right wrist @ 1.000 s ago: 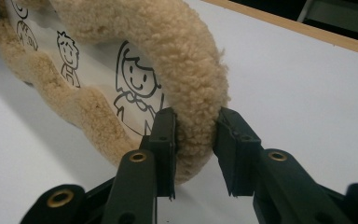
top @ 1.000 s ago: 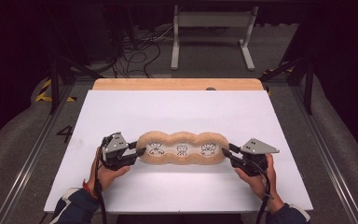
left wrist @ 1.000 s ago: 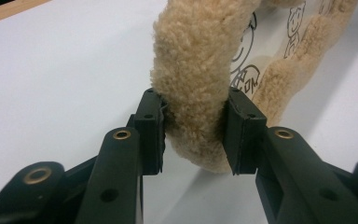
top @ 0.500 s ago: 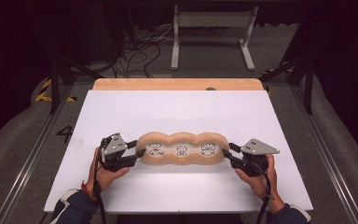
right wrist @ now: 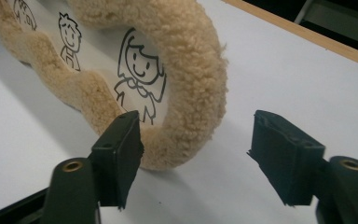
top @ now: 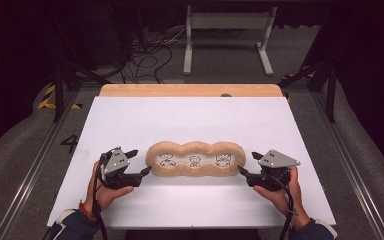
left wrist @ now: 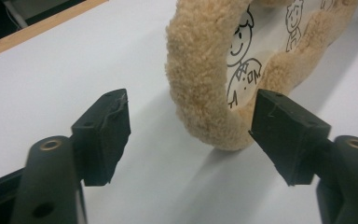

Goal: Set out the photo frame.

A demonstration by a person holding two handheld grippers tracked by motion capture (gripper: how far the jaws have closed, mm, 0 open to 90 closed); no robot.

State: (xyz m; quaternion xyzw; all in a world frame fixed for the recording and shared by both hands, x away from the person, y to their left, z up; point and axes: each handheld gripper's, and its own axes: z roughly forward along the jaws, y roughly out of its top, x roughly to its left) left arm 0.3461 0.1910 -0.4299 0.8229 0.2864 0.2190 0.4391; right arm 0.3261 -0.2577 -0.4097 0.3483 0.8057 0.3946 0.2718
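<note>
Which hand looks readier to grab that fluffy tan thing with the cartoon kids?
Left, probably. The left tongs stand open around the fluffy frame, whose rim end sits between their tips. The right tongs are open too, but mostly beside their end.

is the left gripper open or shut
Open. The left gripper has its jaws wide apart, with the fleece mat's end in the gap, not clamped.

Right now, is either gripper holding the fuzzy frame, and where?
Neither. Left gripper and right gripper are open beside opposite ends of the fuzzy frame.
</note>
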